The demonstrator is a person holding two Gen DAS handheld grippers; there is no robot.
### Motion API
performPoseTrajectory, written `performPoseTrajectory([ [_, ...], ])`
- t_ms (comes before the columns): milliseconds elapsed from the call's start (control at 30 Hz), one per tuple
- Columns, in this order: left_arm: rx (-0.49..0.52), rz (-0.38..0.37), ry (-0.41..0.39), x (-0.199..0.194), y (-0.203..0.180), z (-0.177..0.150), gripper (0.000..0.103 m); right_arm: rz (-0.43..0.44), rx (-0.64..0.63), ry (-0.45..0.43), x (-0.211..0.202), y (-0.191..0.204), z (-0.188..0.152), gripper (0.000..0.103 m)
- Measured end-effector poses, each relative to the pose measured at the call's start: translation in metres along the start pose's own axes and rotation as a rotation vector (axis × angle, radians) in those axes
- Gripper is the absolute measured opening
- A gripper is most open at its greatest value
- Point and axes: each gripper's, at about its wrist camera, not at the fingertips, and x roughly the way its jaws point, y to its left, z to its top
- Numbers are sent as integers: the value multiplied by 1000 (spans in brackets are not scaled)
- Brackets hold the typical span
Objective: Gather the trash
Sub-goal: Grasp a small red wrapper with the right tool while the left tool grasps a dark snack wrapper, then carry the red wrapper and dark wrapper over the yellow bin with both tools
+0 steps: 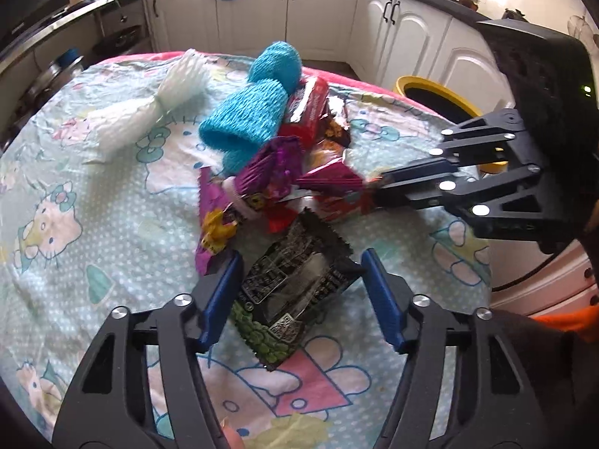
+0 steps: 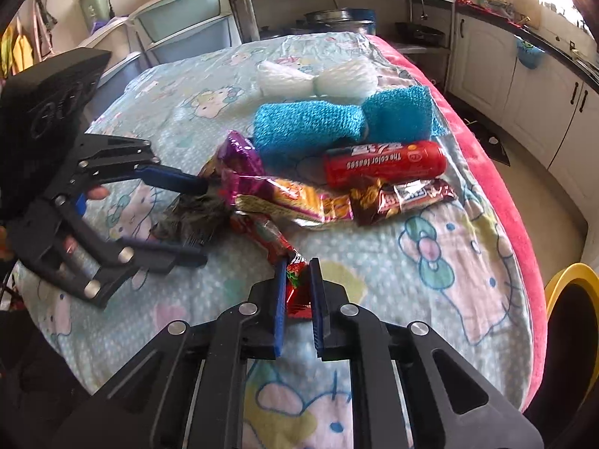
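Left-wrist and right-wrist views of my two grippers over a desk [image 1: 56, 172] spread with a pale cartoon-print cloth [image 2: 449, 254].

Left gripper [image 1: 301, 262]: I hold it tilted down with its blue pads spread on either side of a black-and-green wrapper [image 1: 292, 292]. The wrapper lies flat on the cloth between the pads; the left pad sits at its edge, the right pad stands clear of it, so nothing is pinched.

Right gripper [image 2: 297, 273]: my pads are pressed nearly together on the near end of a red wrapper [image 2: 269, 235], which runs from the pads back into the pile. In the left-wrist view this gripper enters from the right, its tips at the edge of the pile.

The trash lies in one heap near the middle of the desk: a purple wrapper [image 1: 262, 176], an orange-yellow wrapper [image 2: 299, 198], a brown wrapper [image 2: 397, 196] and a red tube-shaped pack [image 2: 385, 162], touching or overlapping.

Just behind the heap lies a blue knitted piece [image 2: 337, 123], and behind that a white yarn bundle [image 2: 318, 76].

A yellow-rimmed bin [image 2: 569, 280] stands on the floor beside the desk, on the right-gripper side. White cabinets [image 1: 411, 37] line the far wall.
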Motion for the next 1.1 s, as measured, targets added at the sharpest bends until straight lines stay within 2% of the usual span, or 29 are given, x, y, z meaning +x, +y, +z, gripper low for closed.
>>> performPoseTrajectory([
  [100, -6, -5, 2, -4, 0, -5, 50, 13, 5, 9, -6, 2, -5, 10],
  [500, -9, 59, 2, -22, -13, -33, 45, 31, 28, -15, -23, 23, -18, 9],
  [700, -57, 82, -6, -40, -10, -43, 44, 56, 33, -38, -32, 37, -19, 8],
  [767, -91, 66, -14, -49, -4, -48, 43, 63, 39, -49, -35, 40, -17, 8],
  [833, -102, 87, -19, -55, -1, -51, 43, 76, 43, -61, -37, 44, -14, 8],
  [1100, -177, 105, -81, -86, 14, -57, 43, 105, 49, -115, -49, 56, 4, 8],
])
